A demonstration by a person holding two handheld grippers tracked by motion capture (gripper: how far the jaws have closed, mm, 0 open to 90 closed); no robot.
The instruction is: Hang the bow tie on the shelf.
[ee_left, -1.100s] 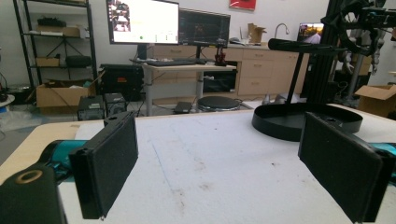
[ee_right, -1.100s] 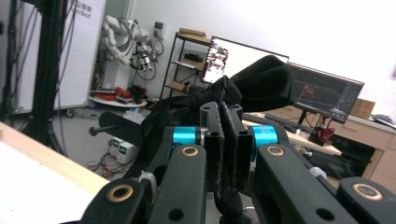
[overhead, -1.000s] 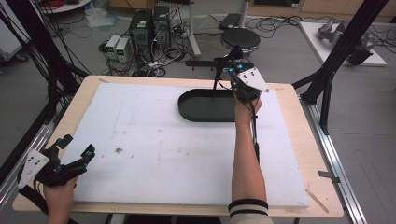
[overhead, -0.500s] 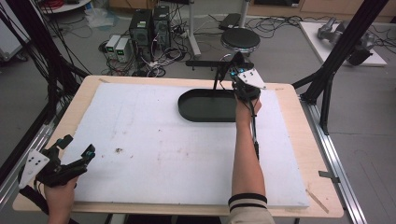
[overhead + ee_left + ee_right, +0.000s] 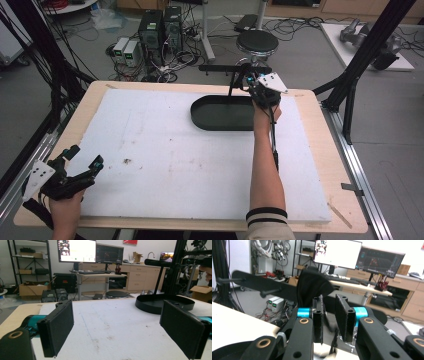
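**White board, black tray, lab floor behind**

At about 8 o'clock of the table (image 5: 60,150), the left gripper (image 5: 82,161) rests at the near left corner of the white board (image 5: 165,150), its jaws spread wide and released with nothing between them. The board is scuffed and carries small dark specks (a cluster sits just beside that gripper). Pale wood shows around the board's edges.

Toward 1 o'clock lies a shallow black oval tray (image 5: 225,114), seen from the left gripper view as a low dark rim (image 5: 150,306).

The right gripper (image 5: 245,86) hovers above the tray's far right end, at a black stand (image 5: 231,69); its jaws stand narrowly apart, with a thin dark rod blurred between them, and whether they touch it I cannot tell.

Beyond the table: computer towers (image 5: 160,27), tangled cables, a round stool (image 5: 256,42); monitors (image 5: 76,250) glow on a desk.
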